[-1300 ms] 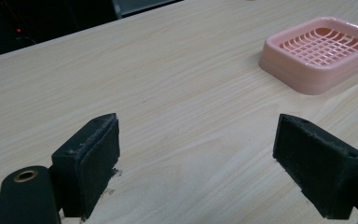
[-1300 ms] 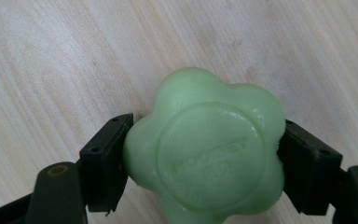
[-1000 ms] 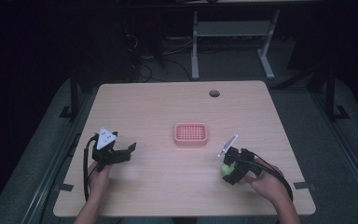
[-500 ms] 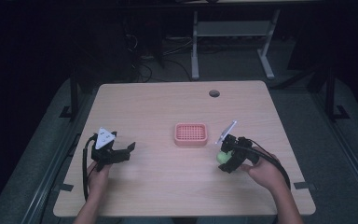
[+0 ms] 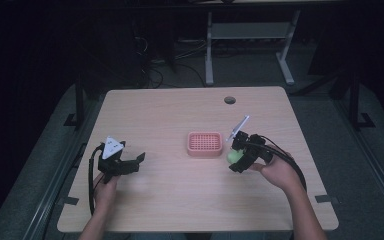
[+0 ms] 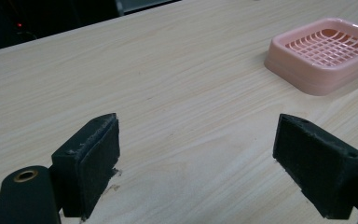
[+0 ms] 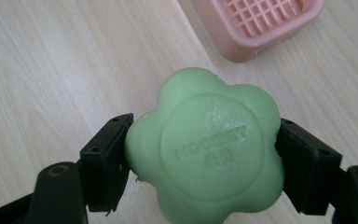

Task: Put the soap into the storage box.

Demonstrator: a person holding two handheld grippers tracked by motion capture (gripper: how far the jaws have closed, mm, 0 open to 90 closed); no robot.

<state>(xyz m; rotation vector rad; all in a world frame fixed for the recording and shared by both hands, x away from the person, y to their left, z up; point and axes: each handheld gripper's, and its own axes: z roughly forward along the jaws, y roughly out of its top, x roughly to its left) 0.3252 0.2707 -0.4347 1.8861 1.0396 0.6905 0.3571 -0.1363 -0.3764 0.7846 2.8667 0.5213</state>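
Note:
A green flower-shaped soap (image 7: pixel 205 147) with embossed lettering sits clamped between the black jaws of my right gripper (image 7: pixel 203 158). From above, that right gripper (image 5: pixel 236 159) carries the soap (image 5: pixel 233 156) just right of a pink slatted soap dish (image 5: pixel 205 144) near the table's middle. The dish's corner (image 7: pixel 261 28) lies close ahead in the right gripper view. My left gripper (image 5: pixel 136 162) rests low over the left part of the table, open, with bare wood between its pads (image 6: pixel 93 161). The dish (image 6: pixel 324 53) shows far off at its upper right.
The wooden table (image 5: pixel 170 115) has a round cable hole (image 5: pixel 229 100) near its far edge. Beyond the table stand a dark floor, cables and a white desk frame (image 5: pixel 250 45). A cable trails from each gripper.
My right gripper has carried the green soap up and to the left, from the front right of the table to beside the pink dish. The left gripper has stayed put.

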